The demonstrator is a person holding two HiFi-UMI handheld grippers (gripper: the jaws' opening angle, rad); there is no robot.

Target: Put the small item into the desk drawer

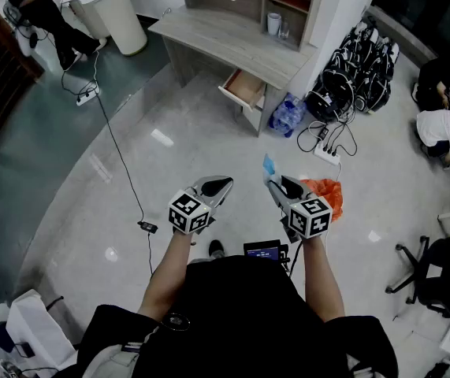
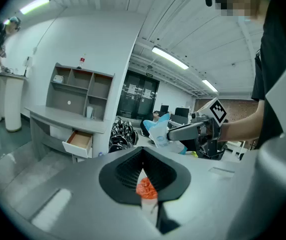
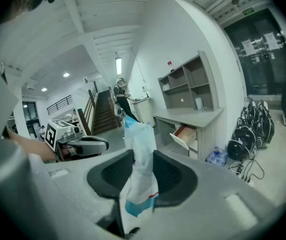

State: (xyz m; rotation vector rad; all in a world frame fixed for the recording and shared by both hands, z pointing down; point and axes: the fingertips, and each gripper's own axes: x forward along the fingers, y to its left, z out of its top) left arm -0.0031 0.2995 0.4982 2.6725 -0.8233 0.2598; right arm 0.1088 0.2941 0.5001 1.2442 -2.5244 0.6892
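The small item is a white and blue packet (image 1: 269,164), and my right gripper (image 1: 276,183) is shut on it. In the right gripper view the packet (image 3: 139,149) stands up between the jaws. My left gripper (image 1: 218,186) is held beside it at waist height, its jaws together with only a thin slit. A bit of orange (image 2: 145,187) shows in that slit; I cannot tell what it is. The grey desk (image 1: 225,34) stands well ahead across the floor. Its wooden drawer (image 1: 244,89) is pulled open, and it also shows as the drawer (image 3: 184,133) in the right gripper view.
A pack of water bottles (image 1: 285,116) lies beside the drawer. A power strip (image 1: 327,154) and an orange bag (image 1: 325,189) lie on the floor to the right. Black bags (image 1: 362,73) lean on the wall. A cable (image 1: 122,164) crosses the floor on the left, and an office chair (image 1: 437,274) stands at the right.
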